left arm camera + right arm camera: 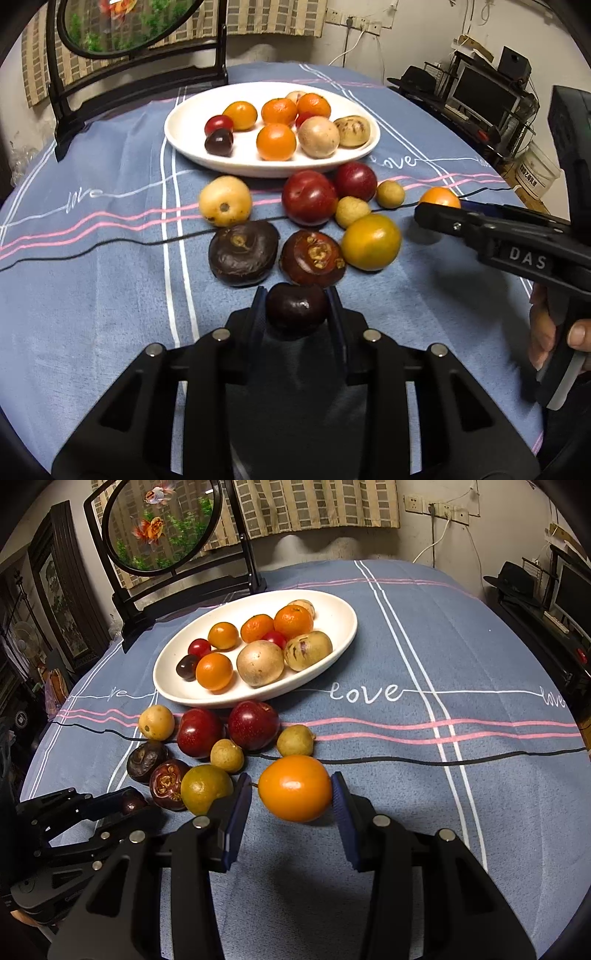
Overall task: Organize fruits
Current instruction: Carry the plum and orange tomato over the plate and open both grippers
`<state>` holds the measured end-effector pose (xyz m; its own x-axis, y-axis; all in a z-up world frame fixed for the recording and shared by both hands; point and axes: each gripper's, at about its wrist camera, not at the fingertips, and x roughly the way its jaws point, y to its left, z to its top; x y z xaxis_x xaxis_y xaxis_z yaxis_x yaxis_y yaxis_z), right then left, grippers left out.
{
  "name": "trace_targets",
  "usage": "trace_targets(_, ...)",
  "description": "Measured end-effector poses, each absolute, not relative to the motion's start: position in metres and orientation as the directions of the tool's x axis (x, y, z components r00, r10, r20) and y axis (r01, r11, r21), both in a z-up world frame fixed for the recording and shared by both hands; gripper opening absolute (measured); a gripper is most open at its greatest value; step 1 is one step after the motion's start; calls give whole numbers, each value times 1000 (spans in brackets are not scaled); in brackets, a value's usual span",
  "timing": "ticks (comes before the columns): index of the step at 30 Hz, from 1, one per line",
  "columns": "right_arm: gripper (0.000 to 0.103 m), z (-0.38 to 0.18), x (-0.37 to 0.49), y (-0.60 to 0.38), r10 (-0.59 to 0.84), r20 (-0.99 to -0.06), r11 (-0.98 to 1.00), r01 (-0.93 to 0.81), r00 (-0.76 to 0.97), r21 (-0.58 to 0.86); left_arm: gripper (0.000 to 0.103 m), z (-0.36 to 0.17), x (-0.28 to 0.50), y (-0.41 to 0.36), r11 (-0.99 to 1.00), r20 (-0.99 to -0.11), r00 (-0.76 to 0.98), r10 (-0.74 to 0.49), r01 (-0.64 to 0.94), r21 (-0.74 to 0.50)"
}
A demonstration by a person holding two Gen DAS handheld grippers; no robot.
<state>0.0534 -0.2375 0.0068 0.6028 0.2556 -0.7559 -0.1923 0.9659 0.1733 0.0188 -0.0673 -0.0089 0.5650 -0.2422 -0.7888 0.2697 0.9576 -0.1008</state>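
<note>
Gripping a dark plum (296,309), the left gripper (297,306) sits nearer the white plate (184,136) than the right gripper (291,797), which holds an orange fruit (294,787).

The plate (343,635) sits toward the far side of the desk (461,794), with fruit inside it. Just before its near rim lies a loose cluster of fruit (207,738) on the cloth. Nearest the left wrist camera, a small fruit (296,308) sits between the left gripper's (296,314) fingers. Right of the cluster, another fruit (294,787) lies between the right gripper's (291,801) fingers, possibly touching both. Behind the plate stands a framed round screen (160,524).
</note>
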Motion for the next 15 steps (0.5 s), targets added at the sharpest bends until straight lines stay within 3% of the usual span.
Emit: trace_targets(15,44,27,44,-243,330,-660,944,-226,675,240,32,25,22,-57,962,-775,585,-238,252,-106)
